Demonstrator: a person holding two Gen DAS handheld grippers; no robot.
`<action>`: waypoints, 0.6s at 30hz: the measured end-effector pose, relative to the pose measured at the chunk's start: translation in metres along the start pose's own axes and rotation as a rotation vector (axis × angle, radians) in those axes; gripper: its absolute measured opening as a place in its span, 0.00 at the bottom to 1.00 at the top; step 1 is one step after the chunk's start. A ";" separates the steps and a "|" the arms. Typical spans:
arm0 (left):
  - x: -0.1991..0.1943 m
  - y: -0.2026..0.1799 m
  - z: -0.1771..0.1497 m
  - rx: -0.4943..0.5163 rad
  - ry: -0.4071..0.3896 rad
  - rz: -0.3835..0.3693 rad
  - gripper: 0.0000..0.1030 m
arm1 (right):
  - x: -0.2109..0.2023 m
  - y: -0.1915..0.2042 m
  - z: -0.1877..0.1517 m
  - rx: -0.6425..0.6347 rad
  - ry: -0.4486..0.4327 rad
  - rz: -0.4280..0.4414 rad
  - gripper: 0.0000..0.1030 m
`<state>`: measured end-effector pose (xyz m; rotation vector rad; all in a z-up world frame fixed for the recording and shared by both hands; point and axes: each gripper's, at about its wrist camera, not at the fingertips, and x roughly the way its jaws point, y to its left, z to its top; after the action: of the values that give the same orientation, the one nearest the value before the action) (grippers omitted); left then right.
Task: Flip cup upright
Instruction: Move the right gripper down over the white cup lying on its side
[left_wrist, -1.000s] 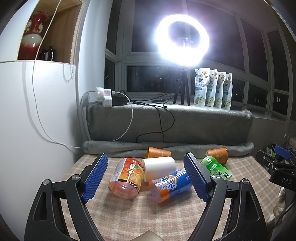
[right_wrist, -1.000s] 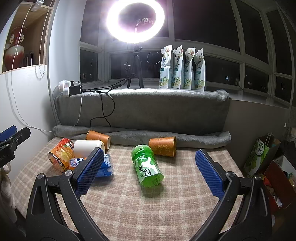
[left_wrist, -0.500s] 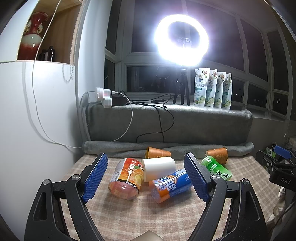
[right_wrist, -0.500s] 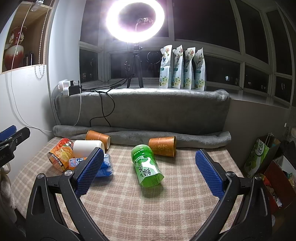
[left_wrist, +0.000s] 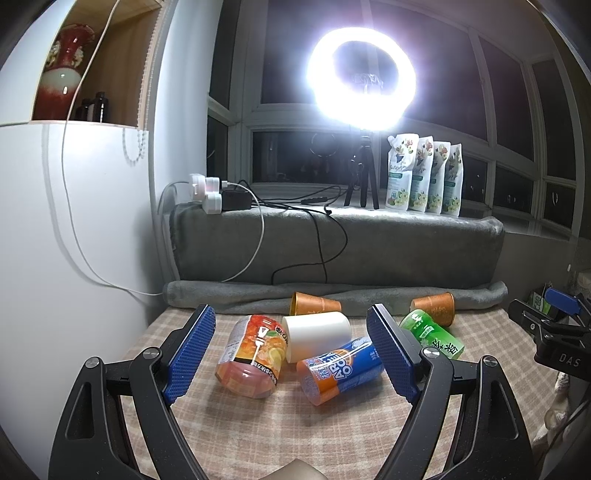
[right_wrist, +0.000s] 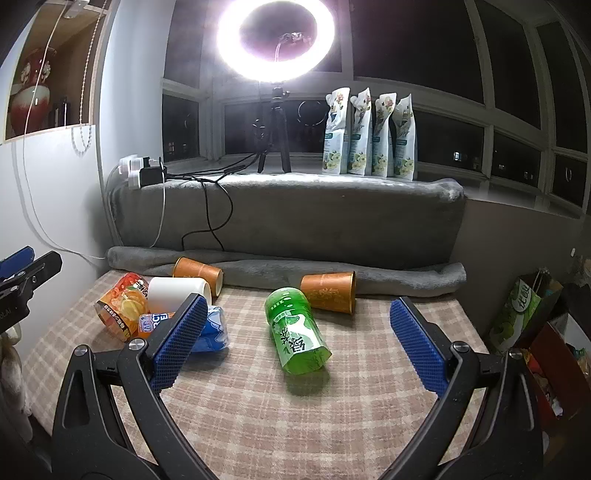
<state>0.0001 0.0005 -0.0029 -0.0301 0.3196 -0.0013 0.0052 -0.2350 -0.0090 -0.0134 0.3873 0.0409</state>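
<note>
Nothing's moved: both the left gripper (left_wrist: 291, 356) and right gripper (right_wrist: 295, 341) hover spread wide, empty. White cup (left_wrist: 317, 335) lies sideways far left, hemmed by orange bottle (left_wrist: 254, 356) and blue bottle (left_wrist: 341, 371).
</note>
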 end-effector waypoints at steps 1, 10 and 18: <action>0.000 0.000 0.000 0.000 0.000 0.000 0.82 | 0.001 0.000 0.000 -0.002 0.002 0.003 0.98; 0.008 0.001 0.000 0.002 0.017 0.001 0.82 | 0.019 0.010 0.003 -0.043 0.022 0.042 0.98; 0.018 0.008 -0.004 0.001 0.039 0.007 0.82 | 0.052 0.026 0.015 -0.148 0.070 0.138 0.98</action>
<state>0.0157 0.0081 -0.0128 -0.0280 0.3582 0.0047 0.0575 -0.2067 -0.0150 -0.1343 0.4539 0.2058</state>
